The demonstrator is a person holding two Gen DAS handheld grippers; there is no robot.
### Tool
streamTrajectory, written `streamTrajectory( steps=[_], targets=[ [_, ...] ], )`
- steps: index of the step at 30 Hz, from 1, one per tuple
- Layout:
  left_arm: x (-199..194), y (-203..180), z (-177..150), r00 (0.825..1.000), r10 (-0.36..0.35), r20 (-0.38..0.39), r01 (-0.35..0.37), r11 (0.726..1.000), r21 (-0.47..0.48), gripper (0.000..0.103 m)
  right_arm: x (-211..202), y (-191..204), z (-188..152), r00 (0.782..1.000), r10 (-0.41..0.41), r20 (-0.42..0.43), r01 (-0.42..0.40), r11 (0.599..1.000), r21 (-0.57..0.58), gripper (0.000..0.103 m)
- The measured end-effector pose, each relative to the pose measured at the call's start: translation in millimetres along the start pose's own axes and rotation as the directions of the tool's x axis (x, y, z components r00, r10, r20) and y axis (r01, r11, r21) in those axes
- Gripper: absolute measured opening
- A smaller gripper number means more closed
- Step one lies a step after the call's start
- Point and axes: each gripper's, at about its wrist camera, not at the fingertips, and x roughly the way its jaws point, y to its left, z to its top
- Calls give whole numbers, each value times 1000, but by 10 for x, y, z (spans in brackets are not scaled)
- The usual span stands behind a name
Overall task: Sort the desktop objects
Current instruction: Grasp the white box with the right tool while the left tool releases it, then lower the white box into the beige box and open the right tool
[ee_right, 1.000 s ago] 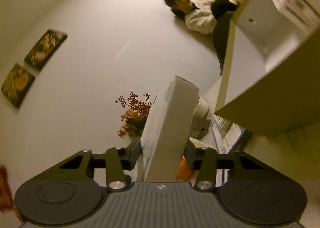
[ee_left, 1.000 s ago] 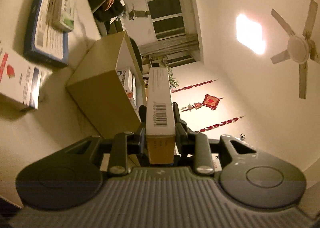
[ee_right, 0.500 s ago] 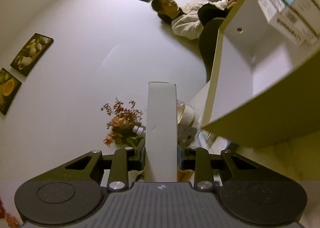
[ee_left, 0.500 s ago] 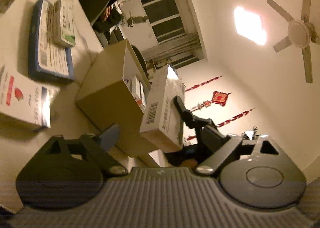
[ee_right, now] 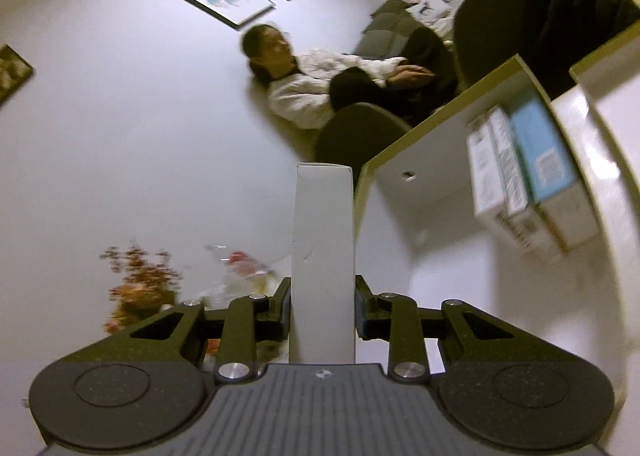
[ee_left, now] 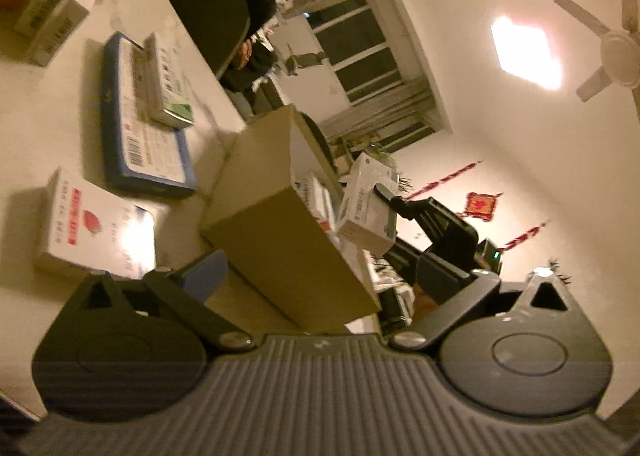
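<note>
My left gripper (ee_left: 316,264) is open and empty, its fingers spread either side of an open cardboard box (ee_left: 280,232) on the table. My right gripper (ee_right: 322,316) is shut on a long white carton (ee_right: 323,256) held upright; in the left wrist view this carton (ee_left: 370,209) hangs over the cardboard box's opening, gripped by the other tool. In the right wrist view the cardboard box (ee_right: 460,175) lies to the right, with several small cartons (ee_right: 520,175) standing inside it.
On the table lie a white box with red print (ee_left: 92,228), a blue-edged box (ee_left: 140,127) with a green-and-white carton (ee_left: 168,83) on top, and more cartons (ee_left: 52,11) far left. A seated person (ee_right: 320,83) and dark chairs are behind the table.
My left gripper opened and let go of the white carton, then drew back. My right gripper kept hold of it and moved it toward the cardboard box opening.
</note>
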Motion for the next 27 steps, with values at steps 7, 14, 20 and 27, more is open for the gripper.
streamTrajectory(
  steps=[7,14,20,27],
  targets=[
    [-110,47,43,998,54,35,-54,998,9,103,411,-4,252,972,-233,-41,229,969,-92,32],
    [-121,145,70,996,78,46,-77,997,-23,103,869,-42,337,899,-435,-52,416,885,-210,32],
    [-108,166,55,996,85,31,-84,996,-41,103,1287,-5,334,834,-551,-30,519,801,-300,32],
    [-174,174,89,994,92,52,-89,995,-45,103,1740,50,286,729,-682,59,630,634,-450,32]
  ],
)
